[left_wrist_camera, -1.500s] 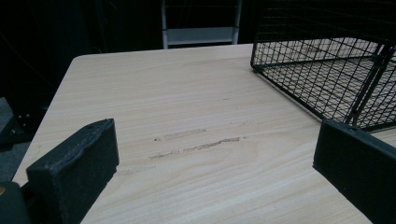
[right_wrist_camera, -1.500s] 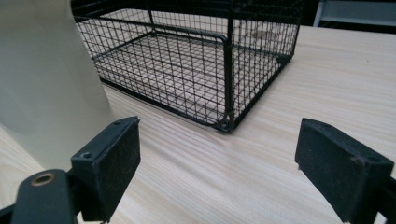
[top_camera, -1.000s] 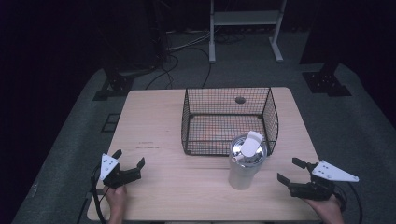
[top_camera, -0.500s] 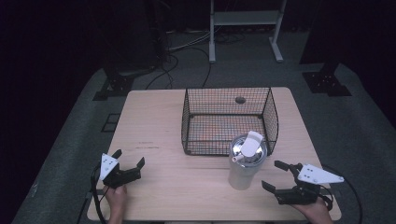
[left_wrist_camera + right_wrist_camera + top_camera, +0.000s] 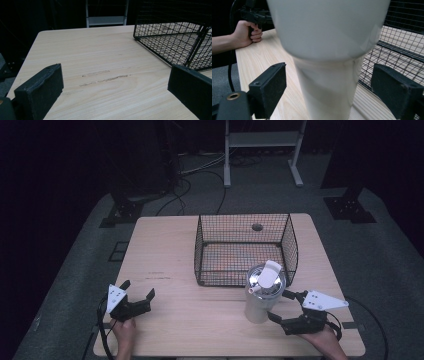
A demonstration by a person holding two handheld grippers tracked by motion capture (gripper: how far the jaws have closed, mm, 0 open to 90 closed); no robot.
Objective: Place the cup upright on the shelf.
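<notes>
The right gripper (image 5: 329,92) has its jaws spread wide on either side of the narrow lower body of the tumbler (image 5: 329,50), not touching it; that low aim seems deliberate, since the cup flares out higher up and would be too broad to clamp there. From above, the tumbler (image 5: 263,292) stands upright on the table (image 5: 165,250), just in front of the near wall of the wire basket (image 5: 245,247), its shiny lid and white flip tab on top, so lifting it into the basket looks like the plan. The left gripper (image 5: 134,299) sits well apart at the table's near left corner, jaws open over bare wood, probably parked out of the way; its own view catches a corner of the basket (image 5: 175,37).
</notes>
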